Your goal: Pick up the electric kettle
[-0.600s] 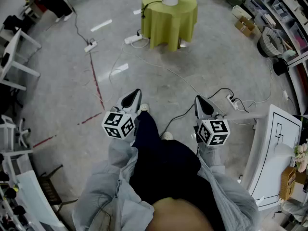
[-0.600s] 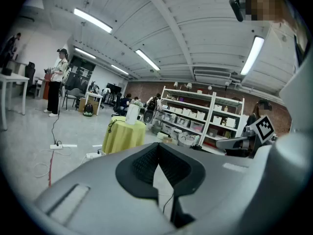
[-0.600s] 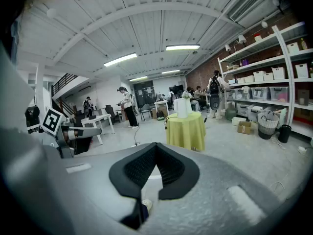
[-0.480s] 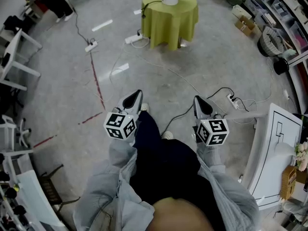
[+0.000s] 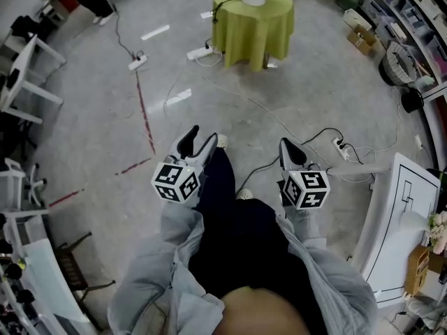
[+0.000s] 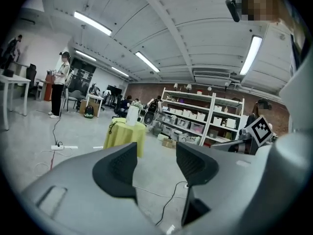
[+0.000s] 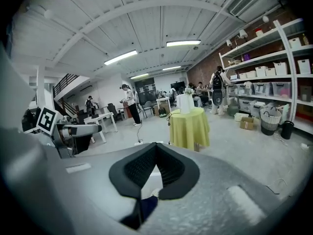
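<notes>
Well ahead of both grippers, the white electric kettle stands on a round table draped in yellow-green cloth. The left gripper has its jaws apart with only bare floor showing between them. The right gripper has its jaws together at the tips, gripping nothing.
</notes>
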`<state>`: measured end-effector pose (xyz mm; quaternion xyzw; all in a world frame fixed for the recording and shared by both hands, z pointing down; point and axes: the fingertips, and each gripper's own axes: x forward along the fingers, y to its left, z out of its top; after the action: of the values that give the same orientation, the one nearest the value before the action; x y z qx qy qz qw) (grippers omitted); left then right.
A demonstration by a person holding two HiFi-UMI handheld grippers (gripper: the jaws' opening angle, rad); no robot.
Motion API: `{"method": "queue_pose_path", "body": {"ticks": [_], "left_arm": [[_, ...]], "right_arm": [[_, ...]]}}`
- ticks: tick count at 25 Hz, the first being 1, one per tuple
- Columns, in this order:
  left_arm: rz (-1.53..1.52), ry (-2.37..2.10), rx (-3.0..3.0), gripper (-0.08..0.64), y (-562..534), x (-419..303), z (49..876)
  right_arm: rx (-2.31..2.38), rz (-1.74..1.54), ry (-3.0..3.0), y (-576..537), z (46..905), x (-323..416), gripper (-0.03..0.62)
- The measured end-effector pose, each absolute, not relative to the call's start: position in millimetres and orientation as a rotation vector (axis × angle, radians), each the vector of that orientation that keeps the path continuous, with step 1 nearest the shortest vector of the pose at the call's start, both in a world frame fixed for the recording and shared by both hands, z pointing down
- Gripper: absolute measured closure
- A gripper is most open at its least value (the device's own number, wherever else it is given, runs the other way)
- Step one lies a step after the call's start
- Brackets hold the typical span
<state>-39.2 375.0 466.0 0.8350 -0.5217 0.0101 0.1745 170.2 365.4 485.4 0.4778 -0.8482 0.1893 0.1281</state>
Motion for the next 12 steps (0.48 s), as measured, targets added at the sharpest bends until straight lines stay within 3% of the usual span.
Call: {"method": "queue_pose_path", "body": {"ticks": [4, 12], "left_arm": [[0.048, -1.46, 2.374, 0.256, 361, -41, 466], [0.046, -1.45, 2.353, 0.268, 300, -50, 474]], "right_arm": [[1.361, 0.558, -2.498, 350, 479, 160, 0.591], [1.357, 0.57, -2.467, 293, 483, 149, 0.591]]}}
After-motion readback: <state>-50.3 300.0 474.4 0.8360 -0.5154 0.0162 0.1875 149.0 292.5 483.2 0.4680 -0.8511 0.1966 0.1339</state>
